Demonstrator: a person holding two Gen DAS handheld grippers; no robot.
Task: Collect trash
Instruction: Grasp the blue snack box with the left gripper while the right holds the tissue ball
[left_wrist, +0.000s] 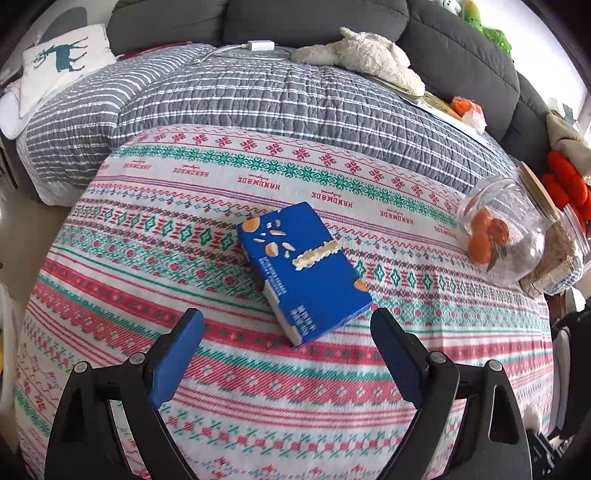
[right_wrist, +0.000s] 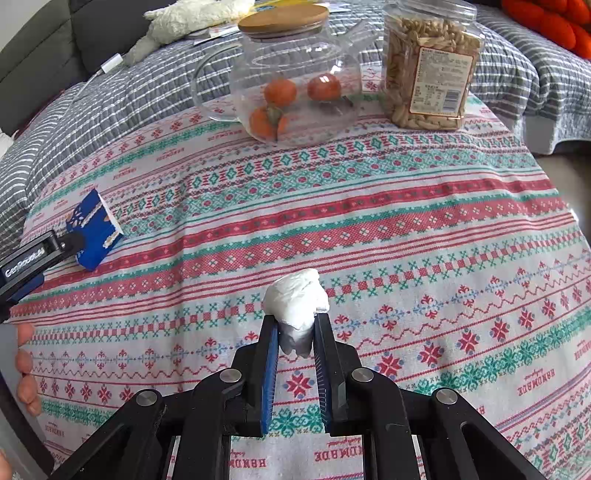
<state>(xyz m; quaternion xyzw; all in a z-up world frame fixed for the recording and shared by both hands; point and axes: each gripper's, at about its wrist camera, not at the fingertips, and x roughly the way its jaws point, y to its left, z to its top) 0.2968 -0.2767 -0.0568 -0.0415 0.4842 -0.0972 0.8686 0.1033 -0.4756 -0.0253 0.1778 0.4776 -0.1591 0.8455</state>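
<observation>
White crumpled tissue sits pinched between the blue-padded jaws of the right claw, held above the patterned cloth of the counter; so one piece of trash looks collected, at least as far as being in hand. No bin or bag is clearly in view, so where it is to go I cannot tell.

Left to do, by my reckoning, is the blue snack box, which lies flat on the cloth with its top torn open. The left claw has its jaws spread wide, one on each side of the box's near corner without touching it (a grasp seems close, not yet made). In the right wrist view the box shows at the far left, beside the left claw's arm.

Writing: the cloth repeats the word "HANDMADE" in red. The left claw's arm bears white lettering that starts "Gen", the rest too blurred to read. The box carries pale print I cannot read. A plastic jar of snack sticks has a label with barcode, text too small. The glass jar of oranges shows no label.
</observation>
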